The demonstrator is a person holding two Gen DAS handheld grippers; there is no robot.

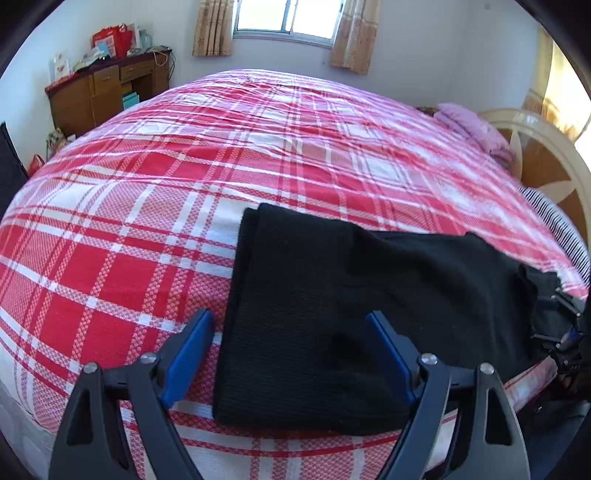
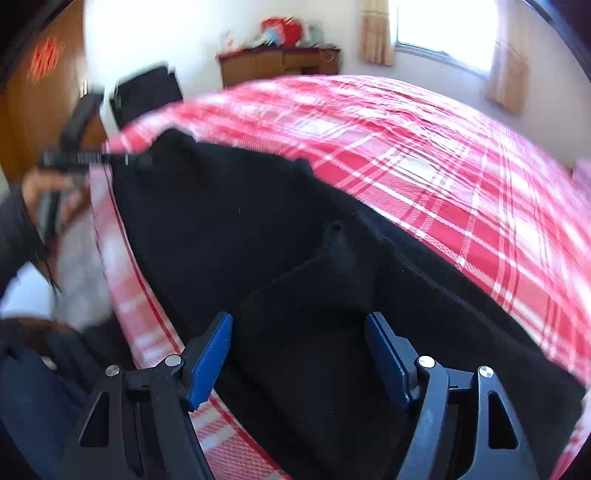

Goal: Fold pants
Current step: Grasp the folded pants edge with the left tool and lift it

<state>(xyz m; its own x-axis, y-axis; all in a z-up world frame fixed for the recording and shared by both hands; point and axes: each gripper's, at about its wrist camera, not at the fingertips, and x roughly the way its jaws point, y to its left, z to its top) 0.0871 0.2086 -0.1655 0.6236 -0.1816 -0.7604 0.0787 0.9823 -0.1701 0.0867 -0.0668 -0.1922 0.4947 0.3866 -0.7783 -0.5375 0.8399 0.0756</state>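
Black pants [image 1: 351, 295] lie folded lengthwise near the front edge of the bed's red-and-white plaid cover [image 1: 147, 184]. My left gripper [image 1: 288, 315] is open over one end of them; its left finger is over the cover and its right finger over the cloth. In the right wrist view, the pants [image 2: 258, 221] spread wide, with a seam and pocket showing. My right gripper [image 2: 298, 317] is open just above this part, and nothing is pinched between its blue pads [image 2: 208, 354]. Each gripper shows in the other's view: the right gripper [image 1: 565, 332] and the left gripper [image 2: 74, 158], held by a hand.
A wooden desk [image 1: 107, 88] with red bags stands past the bed's far left corner, under a curtained window [image 1: 288, 18]. A pink pillow [image 1: 469, 125] and a headboard [image 1: 546, 158] are at the right. A dark chair [image 2: 147, 92] stands by the bed's corner.
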